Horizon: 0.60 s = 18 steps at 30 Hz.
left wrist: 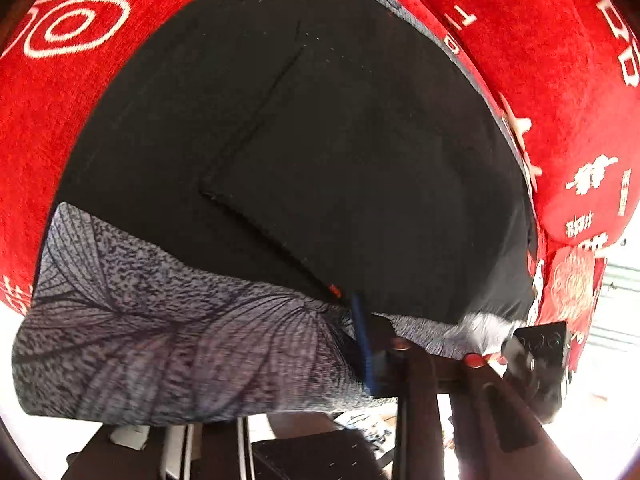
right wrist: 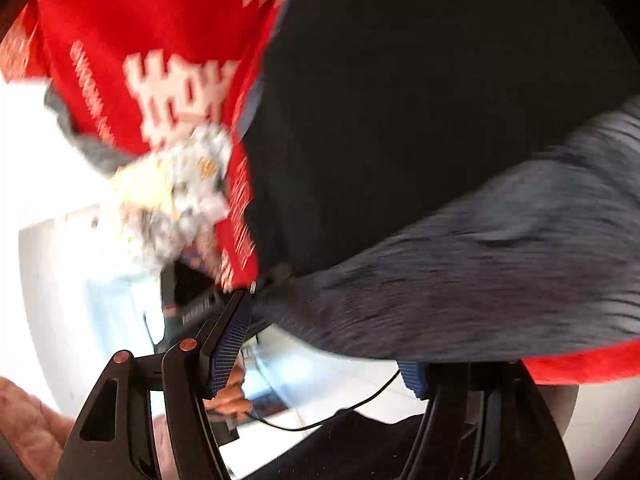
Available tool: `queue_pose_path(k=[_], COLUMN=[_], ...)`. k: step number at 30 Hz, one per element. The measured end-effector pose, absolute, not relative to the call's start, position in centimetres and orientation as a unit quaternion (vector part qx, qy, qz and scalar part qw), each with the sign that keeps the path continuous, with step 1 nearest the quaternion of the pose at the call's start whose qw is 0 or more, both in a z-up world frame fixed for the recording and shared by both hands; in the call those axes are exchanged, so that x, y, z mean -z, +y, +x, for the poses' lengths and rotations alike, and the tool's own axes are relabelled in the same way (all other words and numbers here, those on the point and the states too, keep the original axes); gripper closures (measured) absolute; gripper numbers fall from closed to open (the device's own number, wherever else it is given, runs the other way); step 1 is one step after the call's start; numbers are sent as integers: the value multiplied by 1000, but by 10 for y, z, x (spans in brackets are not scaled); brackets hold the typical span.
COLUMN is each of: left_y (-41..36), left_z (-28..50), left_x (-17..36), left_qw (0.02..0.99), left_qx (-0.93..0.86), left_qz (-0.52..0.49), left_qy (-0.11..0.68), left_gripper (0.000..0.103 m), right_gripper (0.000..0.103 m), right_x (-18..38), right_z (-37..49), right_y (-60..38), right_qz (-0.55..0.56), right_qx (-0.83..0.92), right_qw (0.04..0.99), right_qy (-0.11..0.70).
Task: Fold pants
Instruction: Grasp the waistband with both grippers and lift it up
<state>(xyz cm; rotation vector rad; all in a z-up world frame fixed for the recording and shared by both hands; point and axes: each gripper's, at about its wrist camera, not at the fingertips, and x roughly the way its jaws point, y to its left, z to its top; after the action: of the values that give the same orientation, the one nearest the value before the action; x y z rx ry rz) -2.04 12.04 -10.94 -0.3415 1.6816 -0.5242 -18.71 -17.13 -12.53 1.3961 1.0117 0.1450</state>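
Lying spread over a red plush blanket with white lettering (left wrist: 72, 92), the black fabric pants with a grey leaf-patterned waistband (left wrist: 304, 152) look no more than partly folded, as far as these close views allow. In the left wrist view the seat panel with its stitched back pocket (left wrist: 280, 184) faces up and lies fairly flat, and the grey patterned band runs along the near edge, where it hangs past the edge of the red surface. No crisp stacked fold edge is visible in either view, so I cannot tell whether the legs are already laid one over the other; they fall outside both pictures.

The left gripper (left wrist: 436, 340) is pressed together on the near edge of the band, close to the small orange tag (left wrist: 334, 291), with the cloth bunching at the blue-ribbed pad. The right gripper (right wrist: 324, 344) has its fingers spread wide; the grey band drapes across and over the gap between them, and the blurred picture does not show its pads pressing on the cloth, so I judge it not yet gripping.

What seems left: the right side needs its hold on the band, and then the waist end can be carried over to make the fold and be smoothed flat.
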Motion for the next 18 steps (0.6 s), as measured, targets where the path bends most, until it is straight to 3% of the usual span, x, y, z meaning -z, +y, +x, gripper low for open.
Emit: queue_pose_path(k=[3,4,5,6,11,18], left_y=[129,136,137,137,128,111], left_z=[-20,-21,-21,-20,-3,53], left_x=[106,104,102,99,64,3], left_qw=[625,626,627,625,641,693], left_qx=[234,235,234,234,246,273], left_qz=[-138,-134,-131,-129,-125,-154], left_qy=[732,731,732,733,716,649], left_gripper=[76,80,80,80,80,80], right_gripper=[36,53,89,97,97,97], right_x=[140,145,150,150,85,-5], right_z=[-214,-224,-238,-245,-219,-112], right_y=[-188,-192,-197,-199,-204,-237], right_qz=[677,703,731,737,649,524], right_qx=[-5,15,46,71,62,-12], right_qw=[614,597,575,570,656,744], right_qy=[406,386,366,356,381,415])
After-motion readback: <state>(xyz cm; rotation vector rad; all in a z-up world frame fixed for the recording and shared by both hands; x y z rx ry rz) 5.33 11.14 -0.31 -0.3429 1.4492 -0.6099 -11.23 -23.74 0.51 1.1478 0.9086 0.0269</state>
